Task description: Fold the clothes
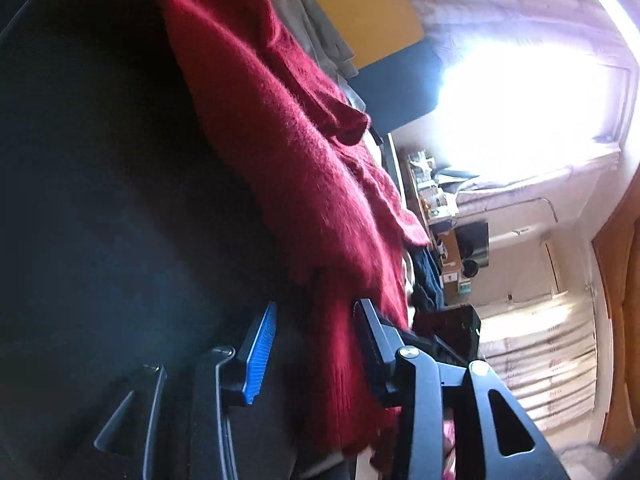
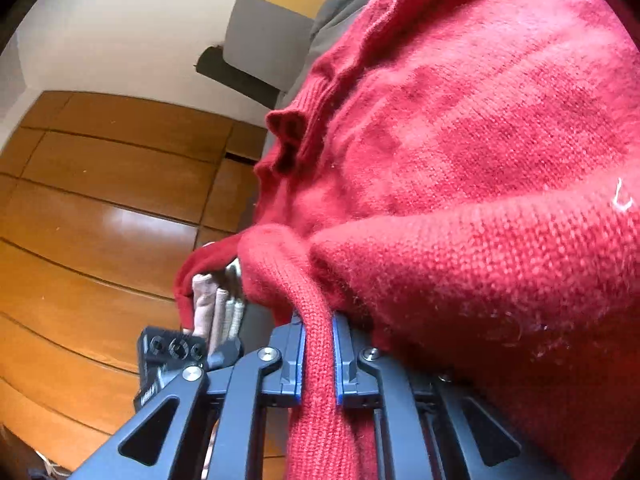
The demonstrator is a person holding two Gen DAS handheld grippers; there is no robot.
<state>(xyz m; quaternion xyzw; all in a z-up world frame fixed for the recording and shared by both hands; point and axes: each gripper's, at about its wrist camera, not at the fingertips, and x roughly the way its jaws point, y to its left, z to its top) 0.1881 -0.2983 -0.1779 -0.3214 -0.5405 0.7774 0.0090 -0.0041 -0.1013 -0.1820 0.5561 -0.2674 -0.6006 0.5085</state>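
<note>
A red knitted sweater [image 1: 304,168] drapes across a dark surface [image 1: 100,200] in the left wrist view and fills most of the right wrist view [image 2: 480,140]. My left gripper [image 1: 316,320] is open, its blue-padded finger [image 1: 260,352] and black finger [image 1: 372,336] on either side of the sweater's ribbed hem, which hangs between them. My right gripper [image 2: 319,344] is shut on a thick fold of the sweater [image 2: 316,360], pinched between its two blue pads.
Grey cloth [image 1: 312,28] and a yellow and grey panel [image 1: 372,20] lie beyond the sweater. A bright window [image 1: 528,92], cluttered shelves [image 1: 436,200] and wooden wardrobe doors [image 2: 100,208] surround the area. Folded pale fabrics [image 2: 216,308] sit under the sweater's edge.
</note>
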